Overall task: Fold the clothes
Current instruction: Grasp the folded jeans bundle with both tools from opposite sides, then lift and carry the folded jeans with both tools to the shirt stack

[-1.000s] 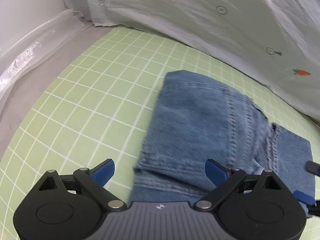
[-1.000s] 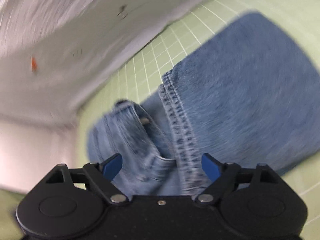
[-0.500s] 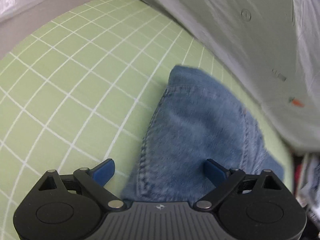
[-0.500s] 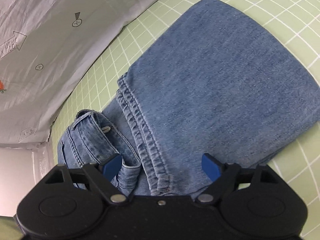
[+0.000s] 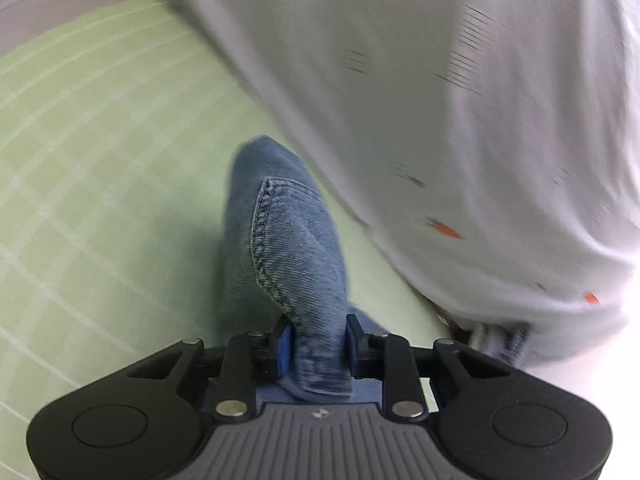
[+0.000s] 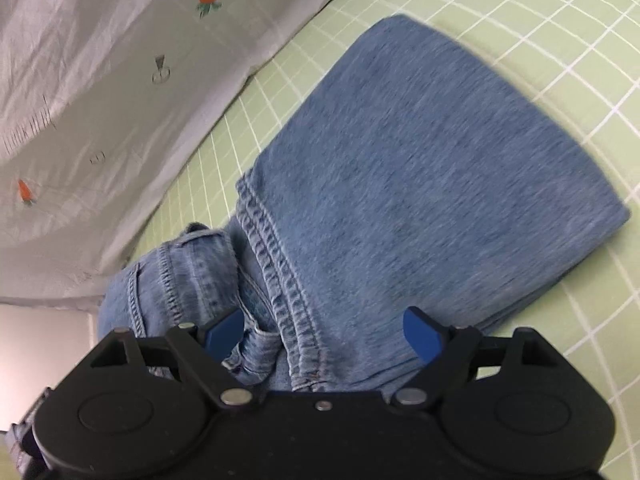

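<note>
A pair of folded blue jeans [image 6: 420, 184] lies on the green grid mat [image 6: 560, 20]. In the left wrist view my left gripper [image 5: 316, 344] is shut on a stitched edge of the jeans [image 5: 288, 248], and the cloth rises bunched between its blue pads. In the right wrist view my right gripper [image 6: 324, 330] is open, its fingers spread over the jeans' hem seam and the waistband end [image 6: 180, 280]. It holds nothing.
A white sheet printed with small orange carrots [image 6: 100, 80] hangs along the mat's far edge; it fills the right of the left wrist view [image 5: 460, 100]. Open green mat [image 5: 100, 200] lies left of the jeans.
My left gripper has closed on the jeans' edge and swung right toward the white sheet. My right gripper has stayed open over the jeans, shifting slightly.
</note>
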### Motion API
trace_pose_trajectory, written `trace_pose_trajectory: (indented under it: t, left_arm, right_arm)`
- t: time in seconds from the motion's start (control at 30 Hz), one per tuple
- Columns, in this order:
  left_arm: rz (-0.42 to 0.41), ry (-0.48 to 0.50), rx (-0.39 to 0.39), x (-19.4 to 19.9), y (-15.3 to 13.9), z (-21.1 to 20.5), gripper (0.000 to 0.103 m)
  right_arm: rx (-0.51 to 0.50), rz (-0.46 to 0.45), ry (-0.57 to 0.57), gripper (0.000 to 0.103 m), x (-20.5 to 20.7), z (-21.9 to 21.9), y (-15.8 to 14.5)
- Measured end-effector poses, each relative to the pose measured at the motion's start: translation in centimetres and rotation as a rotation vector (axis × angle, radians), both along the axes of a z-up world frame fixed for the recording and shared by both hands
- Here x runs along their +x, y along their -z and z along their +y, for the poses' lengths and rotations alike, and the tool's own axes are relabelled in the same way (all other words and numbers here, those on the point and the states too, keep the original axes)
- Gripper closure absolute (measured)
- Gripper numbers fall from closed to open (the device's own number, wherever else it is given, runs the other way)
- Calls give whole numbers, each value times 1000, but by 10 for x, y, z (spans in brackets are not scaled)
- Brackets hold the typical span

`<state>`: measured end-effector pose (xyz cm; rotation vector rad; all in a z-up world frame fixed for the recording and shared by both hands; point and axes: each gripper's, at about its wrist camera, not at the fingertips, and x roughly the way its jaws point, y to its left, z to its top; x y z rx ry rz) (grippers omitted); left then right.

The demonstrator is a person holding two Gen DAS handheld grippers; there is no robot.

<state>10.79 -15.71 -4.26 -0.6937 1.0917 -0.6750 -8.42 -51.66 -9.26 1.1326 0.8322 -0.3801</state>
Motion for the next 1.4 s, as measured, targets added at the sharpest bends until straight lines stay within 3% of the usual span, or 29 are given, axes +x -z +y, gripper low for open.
trace_pose_trajectory:
  t: [0.13,0.27,0.53,0.63,0.77,0.87,0.9,1.0,1.13,1.23,1.33,1.37,1.4]
  left_arm:
    - [-26,87,16,-19,-20,-65,77]
    - [-20,162,51,-33,-14,-131,77]
    - [132,189,94,-35,48,-209,76]
    - [184,191,114,-33,68,-230,73]
    - [182,197,119,-28,65,-235,68]
    - [187,210,77,-30,53,-232,45]
    - [191,212,54,-31,48,-228,31]
    - [166,214,24,-34,28,-220,27]
    - [25,185,167,-37,4,-198,18]
    - [-1,140,304,-36,10,-180,18]
    - [44,87,320,-29,23,-156,18]
    - [55,73,319,-27,26,-149,18]
    - [56,64,315,-26,27,-144,18]
  right_arm:
    - [23,-40,40,16,-22,-33,-5]
    - [36,-59,82,16,-47,-67,-4]
    - [172,-43,118,15,-61,-128,26]
    - [216,-38,88,8,-53,-137,35]
    - [153,-2,35,6,-41,-128,28]
    - [92,11,35,6,-39,-119,22]
    - [68,14,33,6,-39,-116,19]
    - [-15,6,4,7,-36,-105,6]
    - [-101,-43,-61,7,-20,-92,-10]
    - [-114,-78,-99,7,3,-86,-11]
    - [-105,-75,-150,9,28,-82,1]
    - [-102,-73,-168,20,37,-81,5]
    - [-82,-76,-207,46,45,-79,9]
